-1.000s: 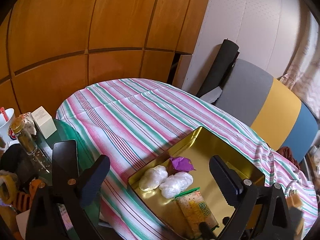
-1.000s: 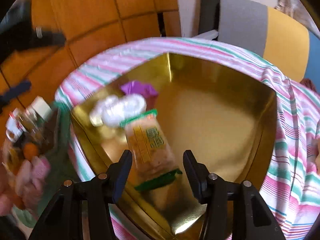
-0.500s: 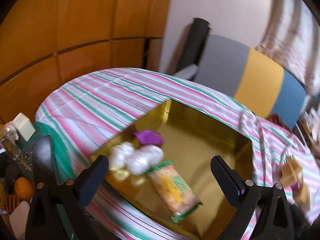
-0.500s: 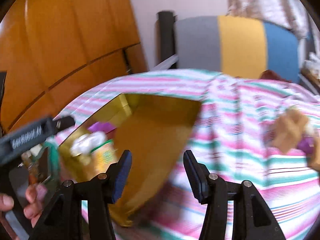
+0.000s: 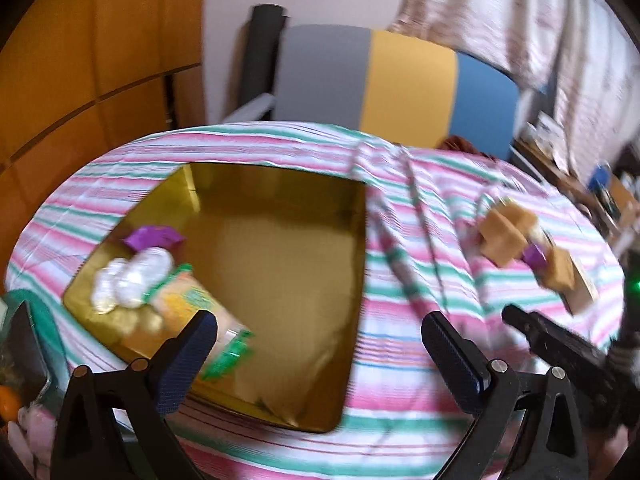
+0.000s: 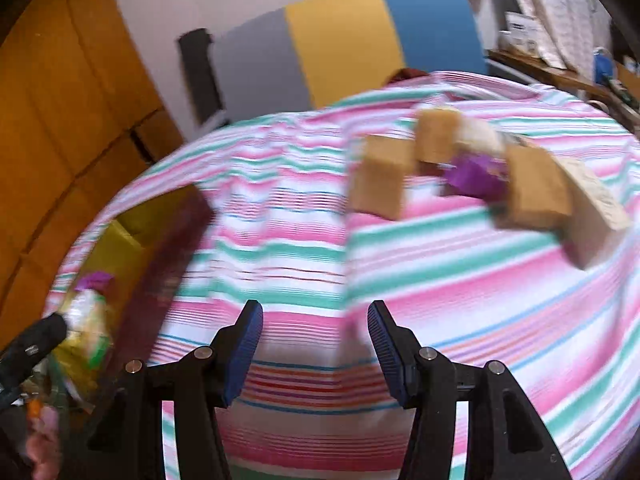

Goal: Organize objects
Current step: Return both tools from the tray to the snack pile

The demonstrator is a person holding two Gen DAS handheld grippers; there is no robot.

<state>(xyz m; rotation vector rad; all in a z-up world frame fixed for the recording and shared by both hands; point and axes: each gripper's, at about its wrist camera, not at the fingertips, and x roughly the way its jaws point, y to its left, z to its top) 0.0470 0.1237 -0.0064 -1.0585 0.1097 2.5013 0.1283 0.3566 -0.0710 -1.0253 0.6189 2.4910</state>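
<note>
Gold tray: collection point; holds snack packet and wrapped sweets.
Brown blocks: loose on striped cloth, awaiting sorting.
Right gripper: partly open, empty, aimed toward blocks.
Left gripper: wide open, empty, over tray.

Surface: table under a striped cloth, pink, green and white.
Tray: gold, on the cloth, ahead-left of the left gripper.
Boxes: tan, clustered on the cloth with a purple piece, ahead-right of the right gripper.
Between grippers' tips: bare cloth.
</note>
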